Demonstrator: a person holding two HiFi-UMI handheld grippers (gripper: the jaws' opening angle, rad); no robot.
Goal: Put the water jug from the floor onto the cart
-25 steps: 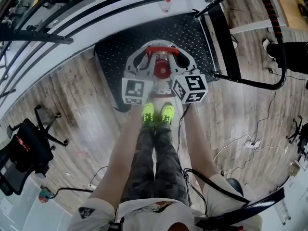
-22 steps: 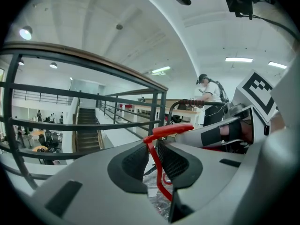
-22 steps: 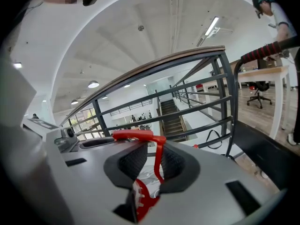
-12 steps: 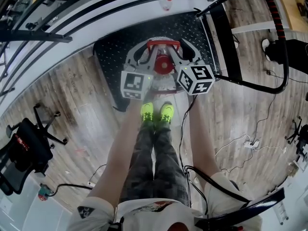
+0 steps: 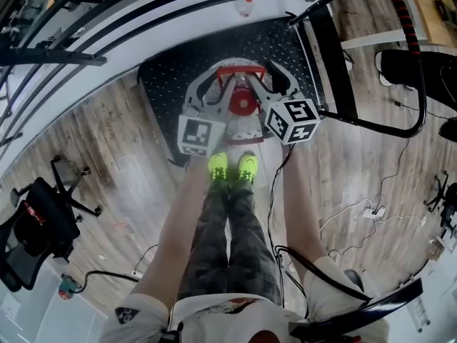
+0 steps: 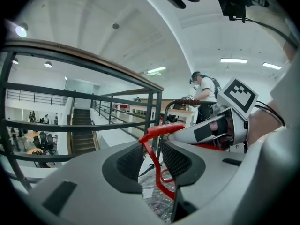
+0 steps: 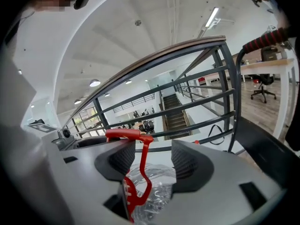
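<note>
**Head view.** Shows the water jug (image 5: 241, 107) standing on the black tread-plate deck of the cart (image 5: 168, 73), off the wooden floor (image 5: 107, 156). Places the left tool (image 5: 209, 95) and the right tool (image 5: 265, 86) on either side of the jug's red handle (image 5: 241, 71), just beyond the person's yellow-green shoes (image 5: 232, 167).

**Left gripper view.** Shows the left tool (image 6: 151, 159) with jaws apart, having just been opening. Shows the red handle (image 6: 161, 129) passing between the pads, close to the left pad, with a clear gap to the right pad and no squeeze on it. Shows the jug's clear body (image 6: 157, 204) below the jaws and the right tool (image 6: 211, 131) near, at the right.

**Right gripper view.** Shows the right tool (image 7: 150, 161) with jaws wide apart, likewise just opening. Shows the red handle (image 7: 123, 135) beside the left pad, well clear of the right pad, not gripped. Shows the clear jug body (image 7: 157, 186) low between the jaws and a dark railing (image 7: 187, 74) beyond.
</note>
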